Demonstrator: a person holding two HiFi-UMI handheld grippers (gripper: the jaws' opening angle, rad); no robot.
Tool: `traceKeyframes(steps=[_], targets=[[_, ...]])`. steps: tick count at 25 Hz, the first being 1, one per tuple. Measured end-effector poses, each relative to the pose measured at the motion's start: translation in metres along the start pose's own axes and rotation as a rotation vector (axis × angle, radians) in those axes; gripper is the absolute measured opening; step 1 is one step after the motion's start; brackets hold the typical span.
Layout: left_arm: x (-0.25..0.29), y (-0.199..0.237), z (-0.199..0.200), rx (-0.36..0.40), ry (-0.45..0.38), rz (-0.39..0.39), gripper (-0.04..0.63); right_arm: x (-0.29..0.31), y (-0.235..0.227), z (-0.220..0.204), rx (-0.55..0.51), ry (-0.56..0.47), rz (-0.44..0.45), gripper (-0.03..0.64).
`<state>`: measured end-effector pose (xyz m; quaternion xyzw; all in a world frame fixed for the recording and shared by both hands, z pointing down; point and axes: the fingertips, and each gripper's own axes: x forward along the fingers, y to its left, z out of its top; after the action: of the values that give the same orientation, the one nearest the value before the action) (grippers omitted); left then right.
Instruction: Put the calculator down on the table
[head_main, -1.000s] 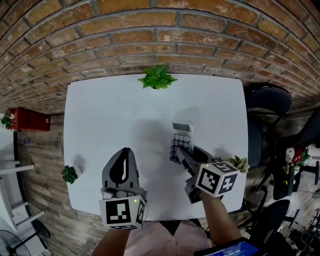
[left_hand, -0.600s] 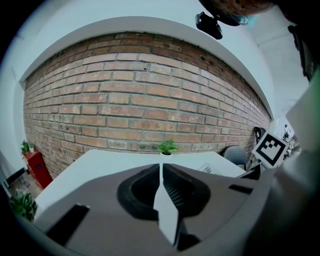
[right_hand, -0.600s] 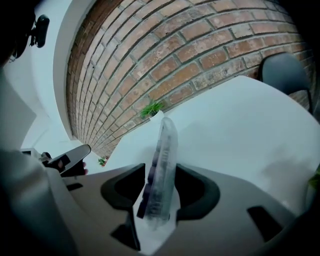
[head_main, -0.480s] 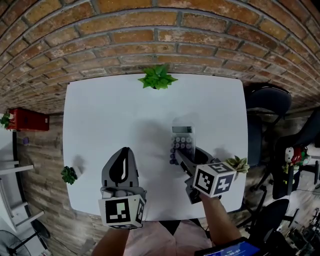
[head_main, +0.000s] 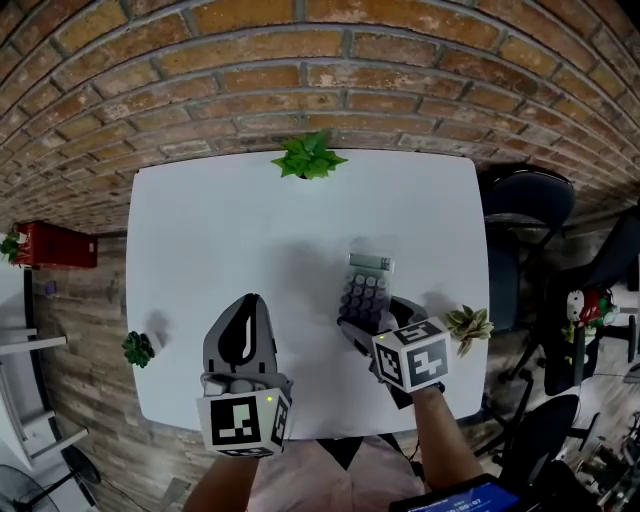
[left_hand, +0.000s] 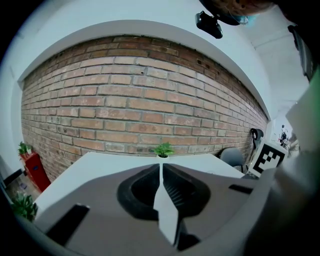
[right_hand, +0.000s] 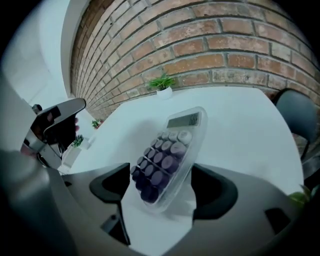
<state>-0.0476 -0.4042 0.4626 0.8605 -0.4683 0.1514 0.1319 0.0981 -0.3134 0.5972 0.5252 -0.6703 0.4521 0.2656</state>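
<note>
The calculator (head_main: 366, 285), clear-cased with dark round keys and a small display at its far end, rests on the white table (head_main: 220, 230) right of the middle. In the right gripper view the calculator (right_hand: 167, 160) sits between the jaws with a gap at each side. My right gripper (head_main: 366, 322) is open around its near end, its jaws having just been opening. My left gripper (head_main: 247, 308) hovers over the table's near left part, away from the calculator. In the left gripper view its jaws meet with nothing between them (left_hand: 161, 169).
A green potted plant (head_main: 308, 157) stands at the table's far edge by the brick wall. A small plant (head_main: 139, 348) sits at the left edge and a succulent (head_main: 468, 325) at the right edge. Dark chairs (head_main: 525, 200) stand to the right of the table.
The right gripper has rolled, dropped a little and spread its jaws off the calculator, which now rests on the table. The left gripper has stayed put.
</note>
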Motion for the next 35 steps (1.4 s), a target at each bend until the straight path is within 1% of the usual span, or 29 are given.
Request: traceKeyframes(steps=[3, 7, 10, 13, 16, 19, 22, 25, 26, 28, 30, 32, 35], targets=[[-0.004, -0.002, 0.004, 0.0, -0.013, -0.003, 0.025, -0.008, 0.0, -0.003, -0.042, 0.024, -0.01, 0.393], [-0.012, -0.008, 0.009, 0.002, -0.033, -0.01, 0.025, -0.019, -0.001, -0.007, -0.052, 0.021, -0.018, 0.394], [-0.019, -0.014, 0.015, 0.005, -0.052, -0.014, 0.025, -0.03, 0.003, -0.006, -0.064, -0.008, -0.017, 0.393], [-0.029, -0.024, 0.025, 0.01, -0.08, -0.02, 0.025, -0.048, 0.008, 0.0, -0.067, -0.075, -0.013, 0.388], [-0.044, -0.038, 0.042, 0.006, -0.118, -0.026, 0.025, -0.078, 0.011, 0.016, -0.067, -0.198, -0.018, 0.365], [-0.061, -0.054, 0.07, 0.011, -0.178, -0.038, 0.025, -0.123, 0.024, 0.045, -0.106, -0.375, -0.022, 0.306], [-0.077, -0.071, 0.108, 0.024, -0.255, -0.053, 0.025, -0.175, 0.047, 0.077, -0.181, -0.561, -0.014, 0.202], [-0.094, -0.087, 0.146, 0.05, -0.333, -0.062, 0.025, -0.228, 0.064, 0.103, -0.264, -0.735, -0.053, 0.047], [-0.098, -0.092, 0.157, 0.059, -0.356, -0.064, 0.025, -0.243, 0.068, 0.111, -0.286, -0.785, -0.069, 0.006], [-0.106, -0.101, 0.175, 0.076, -0.395, -0.069, 0.025, -0.269, 0.071, 0.122, -0.314, -0.867, -0.089, 0.001], [-0.113, -0.108, 0.188, 0.09, -0.423, -0.072, 0.025, -0.29, 0.069, 0.129, -0.32, -0.924, -0.099, 0.0], [-0.118, -0.114, 0.197, 0.1, -0.442, -0.076, 0.025, -0.306, 0.067, 0.132, -0.321, -0.961, -0.109, 0.0], [-0.123, -0.124, 0.203, 0.112, -0.458, -0.082, 0.025, -0.32, 0.063, 0.132, -0.336, -0.989, -0.127, -0.002]])
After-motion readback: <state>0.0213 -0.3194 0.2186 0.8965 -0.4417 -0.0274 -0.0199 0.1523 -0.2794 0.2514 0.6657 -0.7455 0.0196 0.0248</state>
